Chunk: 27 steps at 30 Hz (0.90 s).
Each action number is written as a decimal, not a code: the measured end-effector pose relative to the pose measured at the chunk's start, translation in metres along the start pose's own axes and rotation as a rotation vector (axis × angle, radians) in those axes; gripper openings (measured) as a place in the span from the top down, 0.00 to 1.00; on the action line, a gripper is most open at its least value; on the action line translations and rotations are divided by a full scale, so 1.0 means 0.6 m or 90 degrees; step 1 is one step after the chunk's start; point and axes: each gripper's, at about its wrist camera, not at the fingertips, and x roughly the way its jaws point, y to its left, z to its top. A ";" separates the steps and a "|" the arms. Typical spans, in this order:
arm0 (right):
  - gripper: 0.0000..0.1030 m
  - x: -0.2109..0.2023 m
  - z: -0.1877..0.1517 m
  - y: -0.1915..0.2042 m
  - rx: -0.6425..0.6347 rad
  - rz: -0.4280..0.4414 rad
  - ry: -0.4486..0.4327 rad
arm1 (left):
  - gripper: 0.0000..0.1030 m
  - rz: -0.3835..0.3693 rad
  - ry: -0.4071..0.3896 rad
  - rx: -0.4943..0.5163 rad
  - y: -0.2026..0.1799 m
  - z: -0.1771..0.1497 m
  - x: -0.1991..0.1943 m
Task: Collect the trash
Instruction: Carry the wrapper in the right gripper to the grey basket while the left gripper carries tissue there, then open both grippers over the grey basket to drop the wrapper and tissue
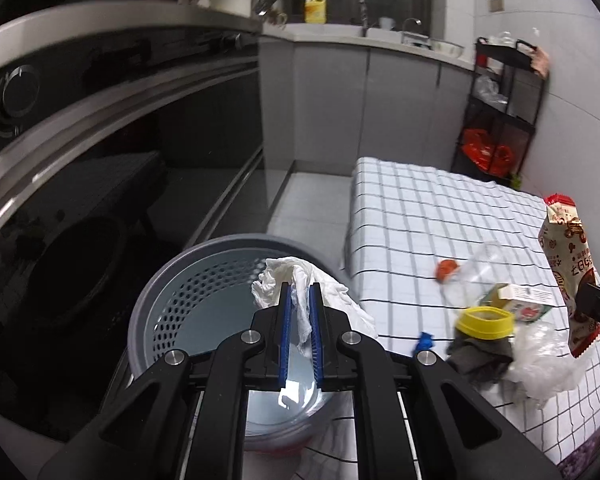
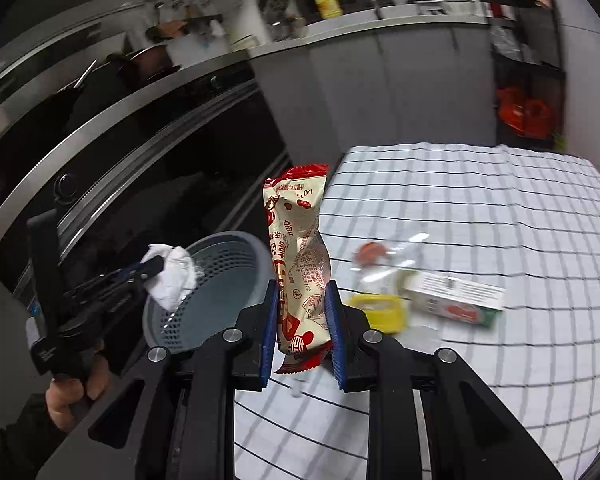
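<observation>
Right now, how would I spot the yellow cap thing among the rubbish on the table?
Find the checked tablecloth beside the grey perforated bin. In the litter near its front edge, the yellow cap sits between a dark crumpled rag and a small green-and-white carton; it alone is bright yellow.

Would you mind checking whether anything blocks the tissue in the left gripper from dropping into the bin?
Nothing visible does. The left gripper holds the crumpled tissue over the open grey bin, whose mouth has no lid and whose inside looks empty.
</observation>
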 end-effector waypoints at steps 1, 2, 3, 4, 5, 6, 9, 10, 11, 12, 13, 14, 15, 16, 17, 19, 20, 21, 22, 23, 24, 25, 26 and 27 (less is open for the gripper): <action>0.78 0.021 0.004 0.016 -0.012 0.008 0.011 | 0.91 0.008 0.009 0.000 0.007 0.000 0.010; 0.78 0.040 0.006 0.030 -0.022 0.015 0.022 | 0.91 0.014 0.018 -0.001 0.014 -0.001 0.019; 0.78 0.060 0.009 0.043 -0.030 0.023 0.033 | 0.91 0.017 0.032 -0.005 0.025 -0.003 0.033; 0.78 0.085 0.011 0.057 -0.038 0.034 0.048 | 0.91 0.020 0.039 -0.006 0.032 -0.005 0.039; 0.78 0.101 0.013 0.069 -0.042 0.042 0.057 | 0.91 0.026 0.045 -0.009 0.042 -0.007 0.047; 0.78 0.121 0.016 0.081 -0.047 0.050 0.068 | 0.91 0.035 0.050 -0.010 0.053 -0.009 0.056; 0.78 0.171 0.021 0.110 -0.057 0.066 0.098 | 0.91 0.048 0.067 -0.024 0.079 -0.022 0.073; 0.78 0.189 0.023 0.119 -0.061 0.071 0.108 | 0.91 0.048 0.077 -0.032 0.091 -0.026 0.083; 0.78 0.206 0.024 0.127 -0.065 0.076 0.119 | 0.91 0.051 0.085 -0.037 0.098 -0.028 0.091; 0.78 0.221 0.023 0.135 -0.069 0.079 0.127 | 0.91 0.053 0.091 -0.042 0.106 -0.029 0.098; 0.78 0.235 0.023 0.140 -0.071 0.081 0.135 | 0.91 0.056 0.094 -0.046 0.111 -0.030 0.102; 0.78 0.246 0.022 0.144 -0.071 0.084 0.142 | 0.91 0.061 0.100 -0.051 0.118 -0.032 0.109; 0.78 0.257 0.019 0.146 -0.070 0.086 0.149 | 0.91 0.062 0.107 -0.057 0.124 -0.033 0.115; 0.78 0.270 0.018 0.148 -0.066 0.090 0.158 | 0.91 0.063 0.111 -0.062 0.130 -0.031 0.119; 0.78 0.280 0.016 0.150 -0.064 0.092 0.165 | 0.91 0.065 0.115 -0.066 0.133 -0.031 0.122; 0.78 0.298 0.015 0.156 -0.064 0.093 0.177 | 0.91 0.066 0.120 -0.074 0.141 -0.032 0.128; 0.78 0.301 0.012 0.157 -0.066 0.092 0.181 | 0.91 0.066 0.121 -0.076 0.143 -0.033 0.129; 0.78 0.307 0.012 0.161 -0.068 0.091 0.185 | 0.91 0.066 0.123 -0.077 0.144 -0.032 0.129; 0.78 0.311 0.013 0.162 -0.069 0.090 0.189 | 0.91 0.066 0.124 -0.079 0.144 -0.032 0.130; 0.78 0.313 0.014 0.160 -0.070 0.090 0.191 | 0.91 0.067 0.125 -0.080 0.145 -0.032 0.131; 0.77 0.317 0.015 0.162 -0.067 0.094 0.190 | 0.91 0.068 0.126 -0.081 0.145 -0.032 0.131; 0.76 0.315 0.018 0.157 -0.066 0.096 0.191 | 0.91 0.068 0.127 -0.082 0.147 -0.032 0.132; 0.73 0.317 0.020 0.158 -0.065 0.097 0.192 | 0.90 0.068 0.128 -0.084 0.149 -0.032 0.132; 0.72 0.318 0.022 0.158 -0.063 0.099 0.190 | 0.89 0.069 0.129 -0.085 0.151 -0.033 0.132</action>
